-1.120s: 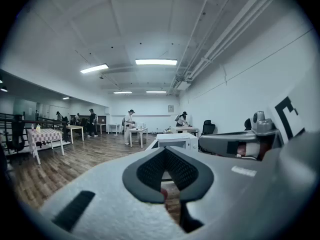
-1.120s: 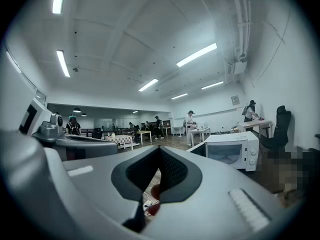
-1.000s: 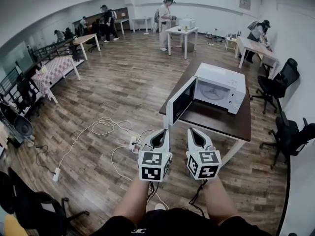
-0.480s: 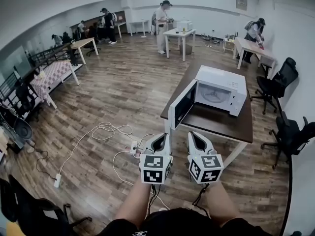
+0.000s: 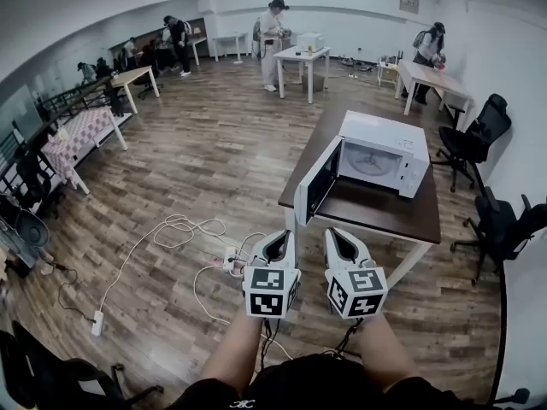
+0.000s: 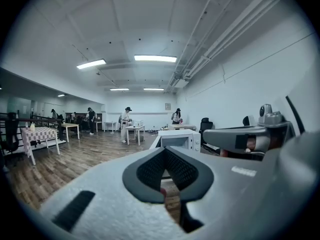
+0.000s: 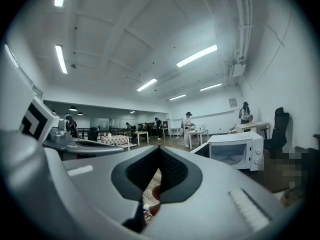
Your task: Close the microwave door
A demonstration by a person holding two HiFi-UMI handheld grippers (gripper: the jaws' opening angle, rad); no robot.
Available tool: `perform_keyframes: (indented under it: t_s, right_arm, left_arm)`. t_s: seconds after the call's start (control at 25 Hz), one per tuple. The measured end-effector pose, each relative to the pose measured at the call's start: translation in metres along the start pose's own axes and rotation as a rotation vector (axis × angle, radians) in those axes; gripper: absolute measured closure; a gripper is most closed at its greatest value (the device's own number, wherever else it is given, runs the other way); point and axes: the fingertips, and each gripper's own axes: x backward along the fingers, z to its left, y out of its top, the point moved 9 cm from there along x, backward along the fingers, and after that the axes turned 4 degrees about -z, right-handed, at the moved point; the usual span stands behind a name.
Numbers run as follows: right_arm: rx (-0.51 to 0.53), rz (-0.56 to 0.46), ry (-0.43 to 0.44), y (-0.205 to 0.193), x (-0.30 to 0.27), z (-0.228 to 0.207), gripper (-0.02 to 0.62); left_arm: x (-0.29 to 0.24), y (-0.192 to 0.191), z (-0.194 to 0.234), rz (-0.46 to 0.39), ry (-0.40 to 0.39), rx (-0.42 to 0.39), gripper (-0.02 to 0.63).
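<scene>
Closed tight on nothing: fingers of left gripper (image 5: 278, 241) and right gripper (image 5: 341, 239). Ahead of fingers on tabletop (image 5: 376, 210): microwave (image 5: 383, 155), long axis crosswise, mouth facing them, door (image 5: 315, 182) swung open toward fingertips, not touching.

Long ceiling tubes (image 6: 155, 58) light the room brightly and evenly; shadows are soft. Fisheye bends the edges, the gripper views have black corners, and close parts blur.
</scene>
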Motion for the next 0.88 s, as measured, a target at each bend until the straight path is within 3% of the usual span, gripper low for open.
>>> perform_keyframes:
  t_s: [0.48,0.88]
  right_arm:
    - [-0.026,0.022,-0.047,-0.01,-0.023,-0.012,0.589]
    - [-0.052,-0.005,-0.024,-0.012,-0.072,-0.059,0.59]
  left_arm:
    - [-0.026,-0.014,0.016,0.041,-0.034,0.013,0.597]
    - [-0.086,-0.01,0.024,0.034,-0.015,-0.019,0.597]
